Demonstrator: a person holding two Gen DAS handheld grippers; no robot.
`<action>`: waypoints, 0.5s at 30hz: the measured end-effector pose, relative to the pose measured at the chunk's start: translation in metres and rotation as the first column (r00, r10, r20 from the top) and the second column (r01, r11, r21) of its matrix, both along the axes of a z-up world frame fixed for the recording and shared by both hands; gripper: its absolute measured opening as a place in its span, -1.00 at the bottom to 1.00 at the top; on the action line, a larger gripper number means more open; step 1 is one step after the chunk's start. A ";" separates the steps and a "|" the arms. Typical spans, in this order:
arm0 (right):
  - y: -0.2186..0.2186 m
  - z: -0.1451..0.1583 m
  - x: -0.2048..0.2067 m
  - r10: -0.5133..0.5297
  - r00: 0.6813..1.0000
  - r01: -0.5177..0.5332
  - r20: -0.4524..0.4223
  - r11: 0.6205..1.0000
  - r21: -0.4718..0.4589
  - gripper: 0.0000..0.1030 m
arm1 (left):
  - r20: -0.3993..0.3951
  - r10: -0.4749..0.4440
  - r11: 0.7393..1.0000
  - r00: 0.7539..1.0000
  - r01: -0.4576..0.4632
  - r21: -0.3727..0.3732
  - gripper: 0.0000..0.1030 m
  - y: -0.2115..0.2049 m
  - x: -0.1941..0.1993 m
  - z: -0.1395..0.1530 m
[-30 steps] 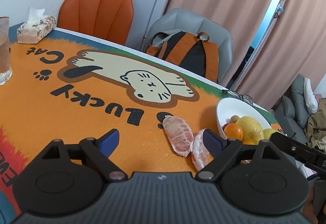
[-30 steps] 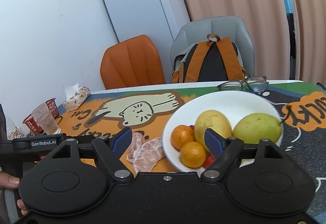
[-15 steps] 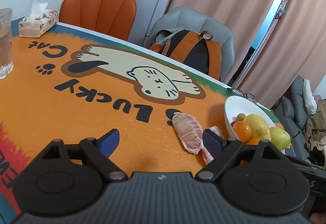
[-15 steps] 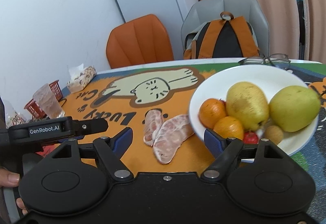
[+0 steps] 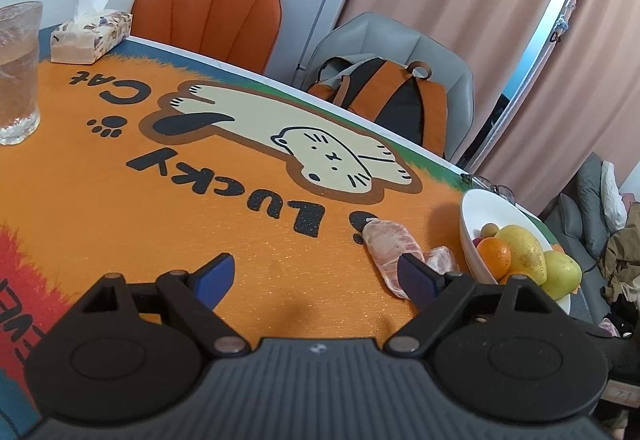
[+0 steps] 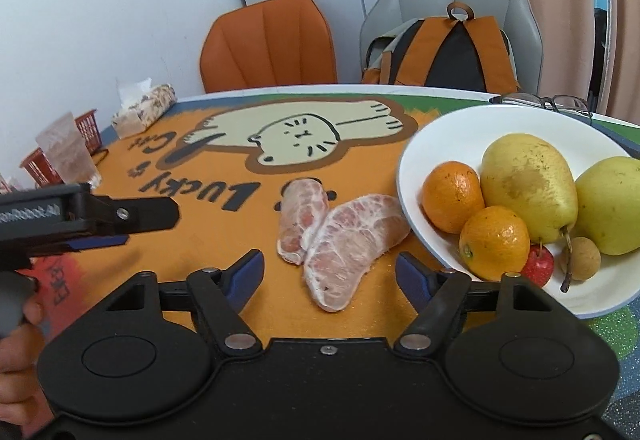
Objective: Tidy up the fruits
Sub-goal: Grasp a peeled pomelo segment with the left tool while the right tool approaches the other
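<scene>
Two peeled pomelo segments lie side by side on the orange cat mat, left of a white bowl (image 6: 448, 131). The nearer segment (image 6: 348, 236) sits just ahead of my right gripper (image 6: 330, 272), which is open and empty. The other segment (image 6: 302, 217) lies to its left. The bowl holds two oranges (image 6: 494, 242), a yellow pear (image 6: 528, 187), a green pear (image 6: 610, 205), a small red fruit and a longan. My left gripper (image 5: 316, 276) is open and empty above the mat; the segments (image 5: 390, 246) lie by its right finger and the bowl (image 5: 476, 207) further right.
A glass of water (image 5: 18, 71) and a tissue box (image 5: 90, 35) stand at the far left. Eyeglasses (image 6: 548, 103) lie behind the bowl. Orange and grey chairs and a backpack (image 6: 452, 51) stand beyond the table edge. A red basket (image 6: 86, 131) is at the left.
My right gripper has swung left and nearer, from over the bowl to in front of the pomelo segments. My left gripper has drifted left, so the segments and bowl sit further right in its view.
</scene>
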State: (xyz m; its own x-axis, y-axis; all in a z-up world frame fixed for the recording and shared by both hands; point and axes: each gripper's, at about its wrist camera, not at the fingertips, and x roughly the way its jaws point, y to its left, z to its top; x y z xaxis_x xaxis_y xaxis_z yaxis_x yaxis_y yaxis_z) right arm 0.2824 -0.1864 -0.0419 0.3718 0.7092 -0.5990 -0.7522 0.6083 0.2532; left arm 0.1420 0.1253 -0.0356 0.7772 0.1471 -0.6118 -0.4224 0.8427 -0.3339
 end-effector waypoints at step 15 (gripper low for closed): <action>-0.022 0.003 0.007 -0.011 0.999 0.013 -0.032 0.999 0.052 -0.47 | -0.049 -0.048 0.998 0.998 0.050 0.035 0.69 -0.025 0.030 -0.013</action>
State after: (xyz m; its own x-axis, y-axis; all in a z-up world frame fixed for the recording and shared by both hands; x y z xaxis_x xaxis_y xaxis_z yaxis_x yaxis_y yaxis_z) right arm 0.2897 -0.2087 -0.0384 0.3620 0.7356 -0.5726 -0.7358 0.6026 0.3090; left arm 0.1723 0.1007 -0.0482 0.7539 0.1324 -0.6435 -0.3949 0.8741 -0.2829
